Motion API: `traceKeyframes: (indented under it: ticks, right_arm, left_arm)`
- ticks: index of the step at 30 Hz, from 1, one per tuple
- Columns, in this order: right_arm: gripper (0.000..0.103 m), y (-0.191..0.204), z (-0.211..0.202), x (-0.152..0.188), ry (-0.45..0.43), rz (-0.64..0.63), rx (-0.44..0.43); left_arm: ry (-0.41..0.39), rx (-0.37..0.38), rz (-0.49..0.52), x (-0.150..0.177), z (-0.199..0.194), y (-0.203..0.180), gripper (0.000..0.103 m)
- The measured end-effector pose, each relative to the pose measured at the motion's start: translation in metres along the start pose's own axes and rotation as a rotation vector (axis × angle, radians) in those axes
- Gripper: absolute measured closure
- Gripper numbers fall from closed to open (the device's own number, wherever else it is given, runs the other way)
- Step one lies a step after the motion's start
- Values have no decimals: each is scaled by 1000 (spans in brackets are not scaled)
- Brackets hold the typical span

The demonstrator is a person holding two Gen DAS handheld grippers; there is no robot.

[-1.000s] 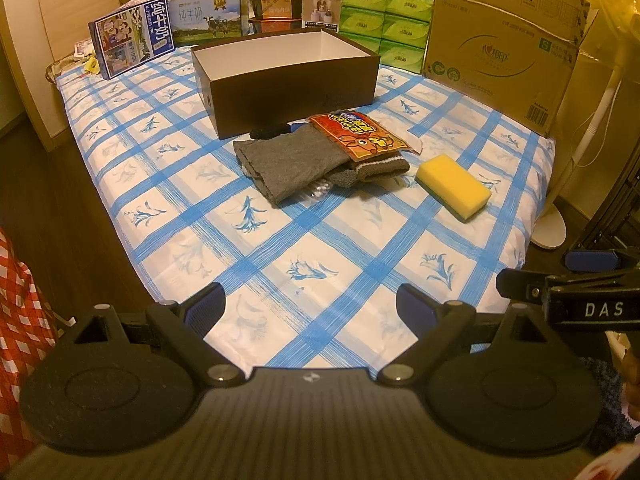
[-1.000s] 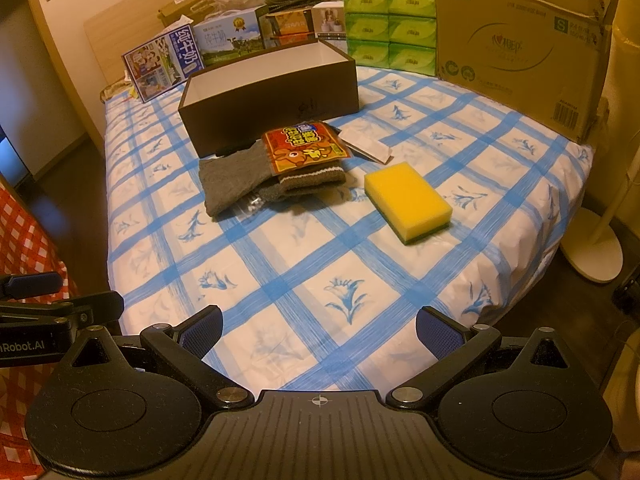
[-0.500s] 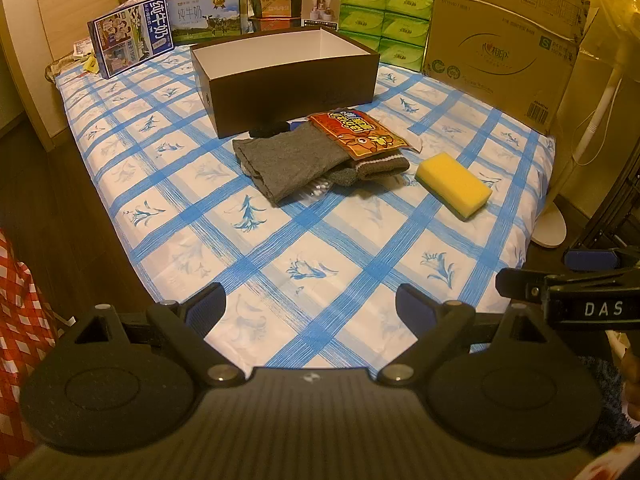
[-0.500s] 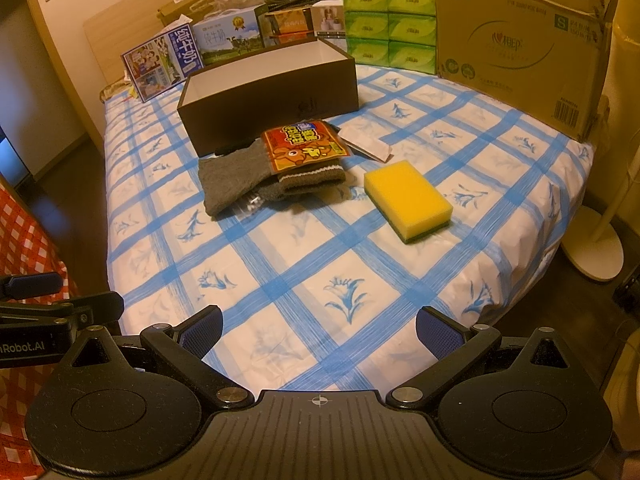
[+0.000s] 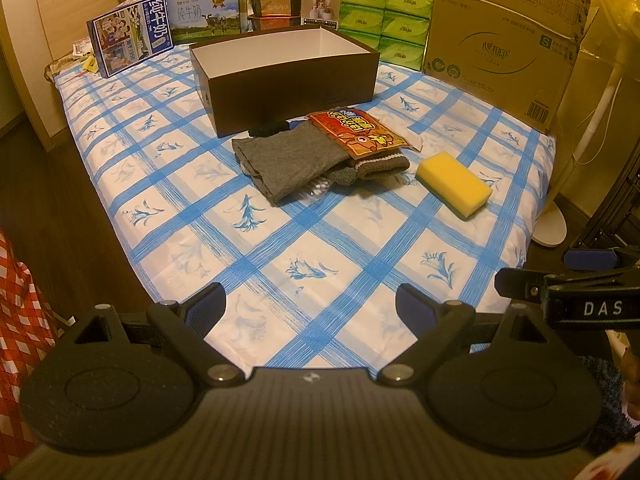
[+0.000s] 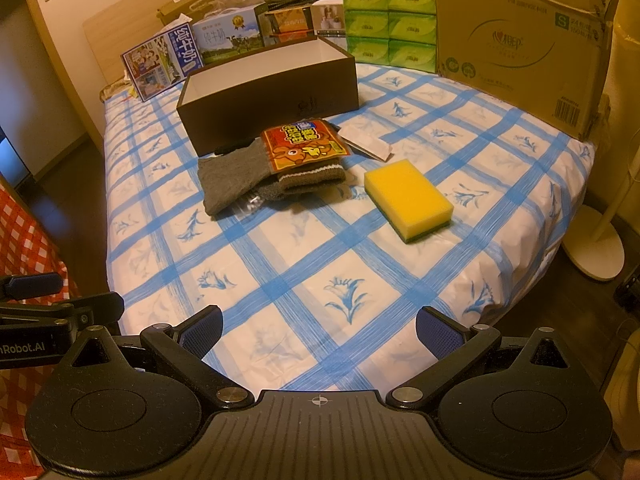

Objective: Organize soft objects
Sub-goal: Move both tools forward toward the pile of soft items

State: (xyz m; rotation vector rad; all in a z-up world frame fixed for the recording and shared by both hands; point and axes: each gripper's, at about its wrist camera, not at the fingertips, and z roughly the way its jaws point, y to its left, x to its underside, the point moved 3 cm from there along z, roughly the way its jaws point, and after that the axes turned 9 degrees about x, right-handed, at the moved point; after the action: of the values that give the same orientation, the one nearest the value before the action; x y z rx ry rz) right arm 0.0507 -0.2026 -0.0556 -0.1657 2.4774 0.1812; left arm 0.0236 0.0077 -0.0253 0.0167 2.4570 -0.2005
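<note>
A grey folded cloth (image 5: 286, 160) (image 6: 232, 174) lies mid-table before an open brown box (image 5: 288, 80) (image 6: 272, 98). A red snack packet (image 5: 358, 136) (image 6: 304, 146) rests on a brown striped sock (image 5: 376, 164) (image 6: 310, 178). A yellow sponge (image 5: 454, 184) (image 6: 408, 196) lies to the right. My left gripper (image 5: 310, 308) and right gripper (image 6: 318, 330) are both open and empty, above the table's near edge, well short of the objects.
The table has a blue-checked cloth (image 5: 304, 248). Milk cartons (image 5: 132, 36), green tissue packs (image 5: 386, 12) and a large cardboard box (image 5: 504, 40) line the back. A small clear bag (image 5: 316, 190) lies under the grey cloth. A white fan base (image 6: 596, 248) stands at the right.
Both grippers have barely moved; the left wrist view has shifted very slightly. Nothing on the table has moved.
</note>
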Motion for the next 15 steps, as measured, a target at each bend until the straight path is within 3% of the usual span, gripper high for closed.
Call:
traceKeyframes:
  ticks: [15]
  right_arm:
    - [1, 0, 2, -1, 2, 0, -1]
  left_arm:
    - [4, -1, -1, 0, 1, 1, 12]
